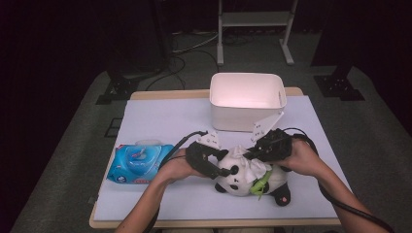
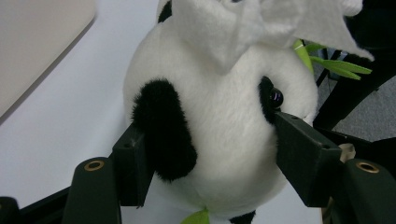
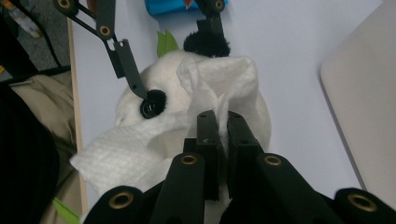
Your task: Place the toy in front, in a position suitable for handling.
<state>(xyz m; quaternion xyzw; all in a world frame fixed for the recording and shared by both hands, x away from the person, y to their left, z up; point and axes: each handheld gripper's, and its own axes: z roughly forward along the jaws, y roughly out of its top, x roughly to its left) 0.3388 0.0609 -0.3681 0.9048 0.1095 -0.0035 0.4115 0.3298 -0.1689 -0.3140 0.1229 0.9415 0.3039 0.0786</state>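
The panda toy (image 1: 243, 180) lies on the desk (image 1: 160, 121) near its front edge, between the 2 hands. The left gripper (image 2: 212, 154) has its jaws clamped on the head of the toy, 1 jaw at each side. The right gripper (image 3: 223, 140) has its jaws pressed together on a white wipe (image 3: 140, 144) that lies over the head. To the left lies a blue wipe pack (image 1: 138, 164). Farther back stands a white bin (image 1: 247, 101).

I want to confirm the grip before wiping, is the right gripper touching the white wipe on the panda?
Touching. In the right gripper view, the right gripper has its jaws pinched shut on a fold of the white wipe draped over the panda.
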